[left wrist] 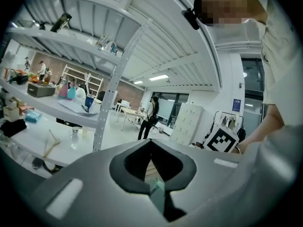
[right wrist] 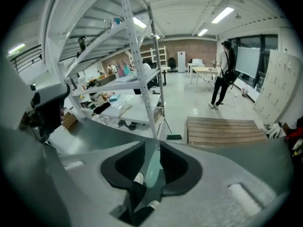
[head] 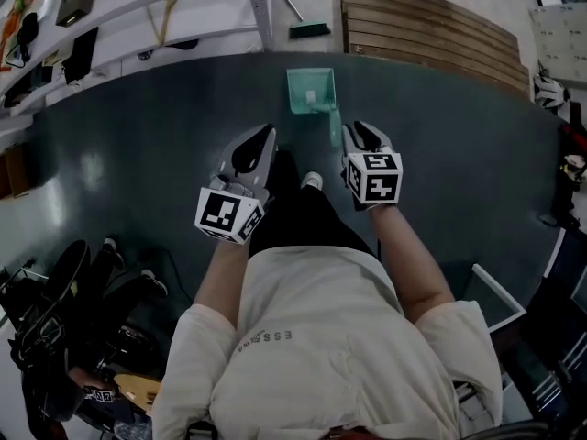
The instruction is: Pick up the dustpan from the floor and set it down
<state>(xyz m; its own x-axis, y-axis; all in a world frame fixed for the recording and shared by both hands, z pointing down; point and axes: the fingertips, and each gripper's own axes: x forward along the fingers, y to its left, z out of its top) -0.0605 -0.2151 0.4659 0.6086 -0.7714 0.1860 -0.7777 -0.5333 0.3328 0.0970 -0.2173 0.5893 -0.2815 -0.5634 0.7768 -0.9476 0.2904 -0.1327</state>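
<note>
**Grippers, 2.**
- The left gripper (head: 269, 134) is at 11 o'clock from the person. It carries 1 marker cube (head: 229, 214). Its fingers (left wrist: 129, 167) meet at the tips, leaving only a thin slit behind them, and hold nothing.
- The right gripper (head: 354, 134) is at 1 o'clock and carries 1 marker cube (head: 372, 177). Its fingers (right wrist: 127, 166) stand narrowly apart. The dustpan's handle shows in the gap between them, and no press on it is visible.

**Dustpan, 1.** The dustpan (head: 310, 90) is pale teal and rests on the floor at 12 o'clock, just beyond both grippers. Its handle (head: 335, 125) runs back toward the person and ends just beside the right gripper's tips.

**Other things, left to right.**
- Black gear (head: 55, 319), 1 cluster, at 8 o'clock; its kind cannot be told.
- White shelving rack (head: 260, 7), 1, at 11 o'clock, with small goods on its shelves.
- Green brush (head: 310, 30), 1, lying on the pale floor past the dustpan.
- White shoe (head: 313, 181), 1 in view, between the grippers.
- Slatted wooden platform (head: 431, 30), 1, at 1 o'clock.
- Distant standing person (right wrist: 224, 74), 1.

**Floor.** A dark green-grey rounded patch of floor (head: 138, 136) lies under the person and the dustpan. Paler floor lies beyond its curved edge.

**Room.** The room is an open workshop with strip lights on the ceiling, a brick back wall, tables and further shelving far off.
</note>
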